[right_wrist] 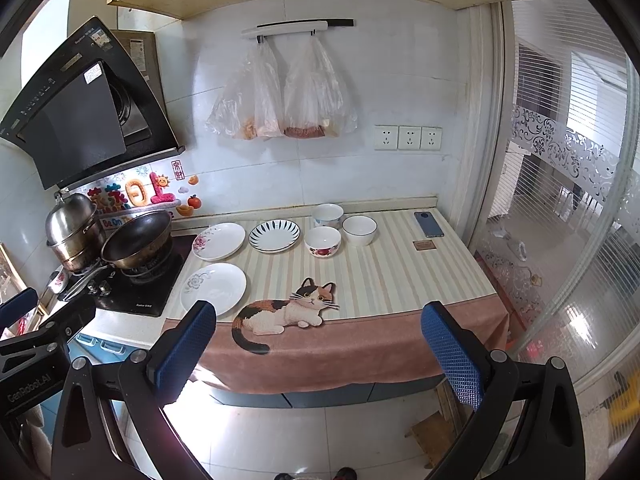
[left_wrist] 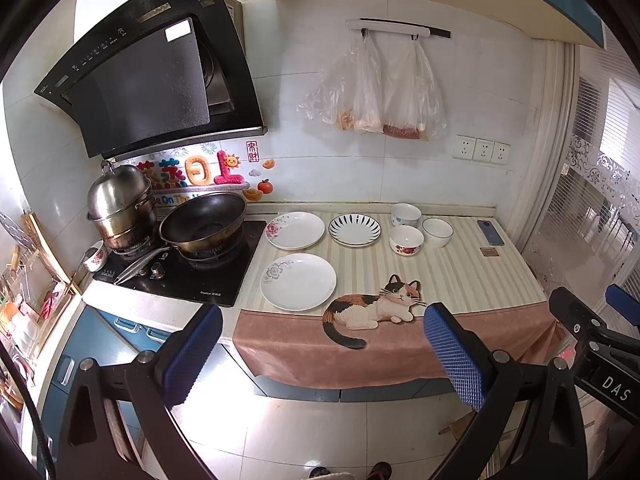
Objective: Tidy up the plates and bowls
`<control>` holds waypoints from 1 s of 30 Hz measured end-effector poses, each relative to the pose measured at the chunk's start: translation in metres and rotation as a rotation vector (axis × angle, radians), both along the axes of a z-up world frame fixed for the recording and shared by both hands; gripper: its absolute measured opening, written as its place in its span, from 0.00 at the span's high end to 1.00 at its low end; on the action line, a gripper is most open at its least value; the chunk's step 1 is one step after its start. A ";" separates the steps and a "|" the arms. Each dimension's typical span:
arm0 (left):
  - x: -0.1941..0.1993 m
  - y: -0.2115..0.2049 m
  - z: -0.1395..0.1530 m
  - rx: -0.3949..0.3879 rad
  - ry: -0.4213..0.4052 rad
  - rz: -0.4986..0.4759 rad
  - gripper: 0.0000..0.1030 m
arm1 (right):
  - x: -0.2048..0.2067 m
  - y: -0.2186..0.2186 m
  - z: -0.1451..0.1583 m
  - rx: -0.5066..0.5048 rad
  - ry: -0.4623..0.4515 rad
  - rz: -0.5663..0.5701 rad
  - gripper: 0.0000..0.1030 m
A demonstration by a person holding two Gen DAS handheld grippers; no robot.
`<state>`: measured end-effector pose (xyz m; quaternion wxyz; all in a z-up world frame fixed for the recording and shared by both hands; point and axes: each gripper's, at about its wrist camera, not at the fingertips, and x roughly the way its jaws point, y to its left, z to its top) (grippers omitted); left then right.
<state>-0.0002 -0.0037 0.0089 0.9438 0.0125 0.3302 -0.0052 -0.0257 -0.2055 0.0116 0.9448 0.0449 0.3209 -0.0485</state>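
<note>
Three plates lie on the striped cat mat: a white plate with a grey flower point(left_wrist: 298, 281) point(right_wrist: 213, 288) at the front, a pink-flowered plate point(left_wrist: 295, 230) point(right_wrist: 219, 241) behind it, and a blue-striped plate point(left_wrist: 354, 229) point(right_wrist: 274, 235). Three bowls stand to their right: a red-flowered bowl point(left_wrist: 406, 239) point(right_wrist: 322, 241), a plain white bowl point(left_wrist: 437, 231) point(right_wrist: 359, 230) and a bowl at the back point(left_wrist: 405, 214) point(right_wrist: 327, 214). My left gripper point(left_wrist: 324, 352) and right gripper point(right_wrist: 320, 350) are open and empty, held off the counter's front edge.
A stove point(left_wrist: 180, 268) with a wok point(left_wrist: 203, 222) and a steel steamer pot point(left_wrist: 120, 204) stands left of the mat. A phone point(left_wrist: 490, 232) point(right_wrist: 429, 224) and a small card point(right_wrist: 423, 245) lie at the right. Plastic bags point(right_wrist: 280, 96) hang on the wall. A glass door point(right_wrist: 560, 220) is on the right.
</note>
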 end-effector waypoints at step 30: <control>0.004 0.000 0.004 0.009 -0.008 -0.001 0.00 | 0.009 0.005 0.000 0.018 0.003 -0.001 0.00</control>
